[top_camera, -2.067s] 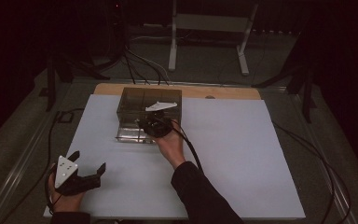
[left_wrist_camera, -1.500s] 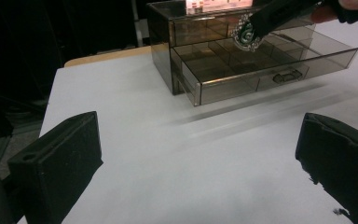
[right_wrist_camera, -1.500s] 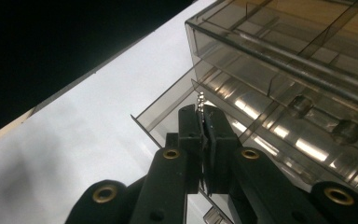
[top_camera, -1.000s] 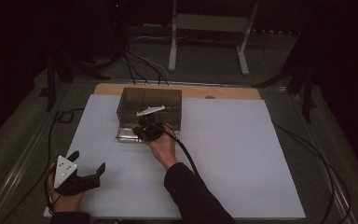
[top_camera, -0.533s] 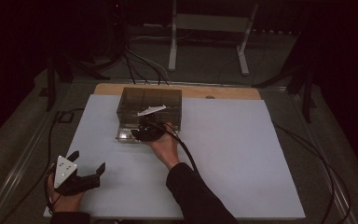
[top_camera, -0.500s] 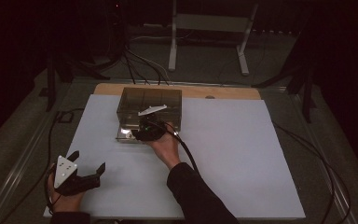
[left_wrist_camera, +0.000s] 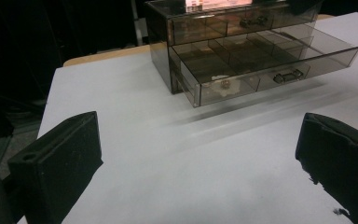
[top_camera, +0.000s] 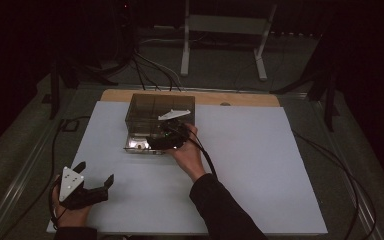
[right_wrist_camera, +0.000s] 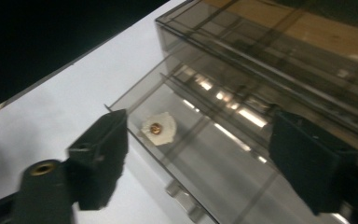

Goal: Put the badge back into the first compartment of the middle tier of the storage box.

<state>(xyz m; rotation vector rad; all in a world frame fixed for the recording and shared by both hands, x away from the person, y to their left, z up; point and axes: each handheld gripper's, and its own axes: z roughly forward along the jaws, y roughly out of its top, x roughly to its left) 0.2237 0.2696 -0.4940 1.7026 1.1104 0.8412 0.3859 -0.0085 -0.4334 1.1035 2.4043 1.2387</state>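
Hovering our right gripper [right_wrist_camera: 196, 158], jaws just spreading apart and empty, over the open drawer [right_wrist_camera: 223, 154]. We are risking clipping its front wall and jolting the small piece [right_wrist_camera: 157, 128] inside.

Your right claw [right_wrist_camera: 200, 163] hangs above the pulled-out drawer [right_wrist_camera: 214, 158] of the smoked plastic organizer [right_wrist_camera: 279, 60], its jaws just opened wide with nothing between them. A small white piece with a coppery centre [right_wrist_camera: 158, 128] lies in the drawer's corner compartment. The white table [right_wrist_camera: 51, 116] lies beyond.
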